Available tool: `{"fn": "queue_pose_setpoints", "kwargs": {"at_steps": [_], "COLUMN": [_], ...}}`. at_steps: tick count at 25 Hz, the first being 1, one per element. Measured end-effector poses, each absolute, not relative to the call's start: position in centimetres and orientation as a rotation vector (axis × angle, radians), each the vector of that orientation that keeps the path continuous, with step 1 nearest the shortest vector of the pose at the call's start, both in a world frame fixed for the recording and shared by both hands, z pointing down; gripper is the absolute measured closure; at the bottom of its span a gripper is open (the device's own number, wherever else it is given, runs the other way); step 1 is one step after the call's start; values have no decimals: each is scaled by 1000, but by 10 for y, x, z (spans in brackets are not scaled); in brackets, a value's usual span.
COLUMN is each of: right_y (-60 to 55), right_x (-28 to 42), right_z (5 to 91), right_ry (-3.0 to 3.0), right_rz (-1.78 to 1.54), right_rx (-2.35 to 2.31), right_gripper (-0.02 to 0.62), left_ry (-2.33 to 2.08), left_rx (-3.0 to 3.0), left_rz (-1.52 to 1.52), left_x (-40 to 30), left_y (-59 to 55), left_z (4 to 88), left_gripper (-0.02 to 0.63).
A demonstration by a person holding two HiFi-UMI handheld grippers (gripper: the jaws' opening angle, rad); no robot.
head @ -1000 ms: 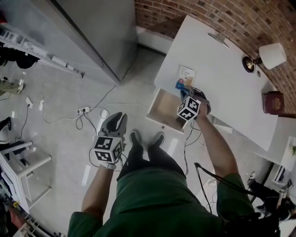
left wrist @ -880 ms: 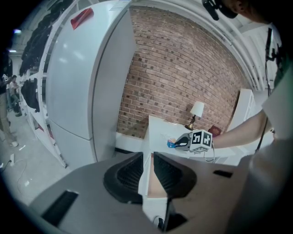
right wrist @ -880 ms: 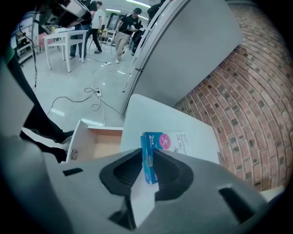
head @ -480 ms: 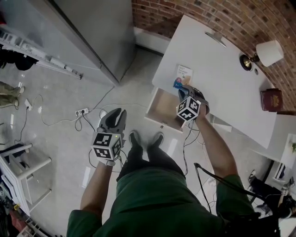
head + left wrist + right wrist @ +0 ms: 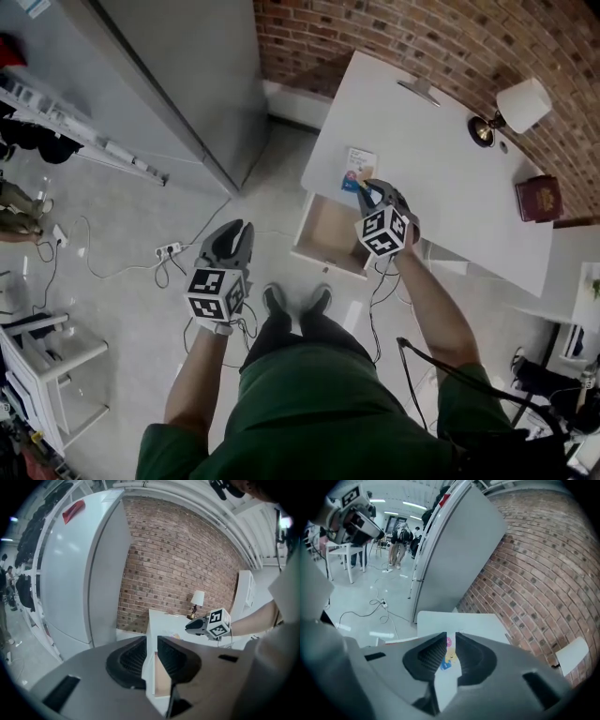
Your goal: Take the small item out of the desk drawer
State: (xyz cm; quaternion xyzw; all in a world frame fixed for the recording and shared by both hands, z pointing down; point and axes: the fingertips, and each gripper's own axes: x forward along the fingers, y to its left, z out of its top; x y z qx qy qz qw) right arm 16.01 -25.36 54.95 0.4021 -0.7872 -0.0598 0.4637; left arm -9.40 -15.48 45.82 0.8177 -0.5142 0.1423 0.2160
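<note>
Nearest to me in the head view are the person's green shirt point(image 5: 309, 403) and two dark shoes point(image 5: 274, 298) on the pale floor point(image 5: 122, 309). My left gripper point(image 5: 240, 227) hangs over that floor, left of the shoes and well apart from the desk. In the left gripper view its jaws stand a narrow slit apart with nothing between them; only the desk's edge shows through. A white power strip point(image 5: 169, 250) with its cable lies on the floor just left of that gripper. Next comes the drawer point(image 5: 328, 236), pulled out of the near edge of the white desk point(image 5: 441, 178). My right gripper point(image 5: 368, 190) is above the drawer's far right corner, with its tips over the desk top. Its jaws have just been closing, yet the right gripper view shows a thin gap between the pads and nothing clamped. Through that gap I see the small item point(image 5: 353, 180), printed in blue, yellow and pink. It is out of the drawer and lies on the desk top just ahead of the right gripper's tips, against a white card point(image 5: 363, 159); whether it overlaps the card I cannot tell. Farther along the desk stand a lamp point(image 5: 522, 101) with a white shade and a dark red box point(image 5: 537, 198), and behind them runs the brick wall point(image 5: 422, 37).
</note>
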Motion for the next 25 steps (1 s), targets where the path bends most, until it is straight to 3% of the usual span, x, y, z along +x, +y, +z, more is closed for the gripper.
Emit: {"fn": "queue_pose_setpoints", "kwargs": {"at_steps": [13, 25], "right_y": [-218, -190], "right_x": [151, 145], "right_z": [431, 347], "right_ry": [-2159, -2309], "right_rz": [4, 56], "right_rx": [1383, 1570], "right_gripper": [588, 589], "left_ry": [-1438, -1452], "left_rx": [2404, 2525], "left_rz": [301, 192], "left_x": [-77, -66], "left_y": [-169, -173], "left_z": [393, 330], "left_gripper": [540, 541]}}
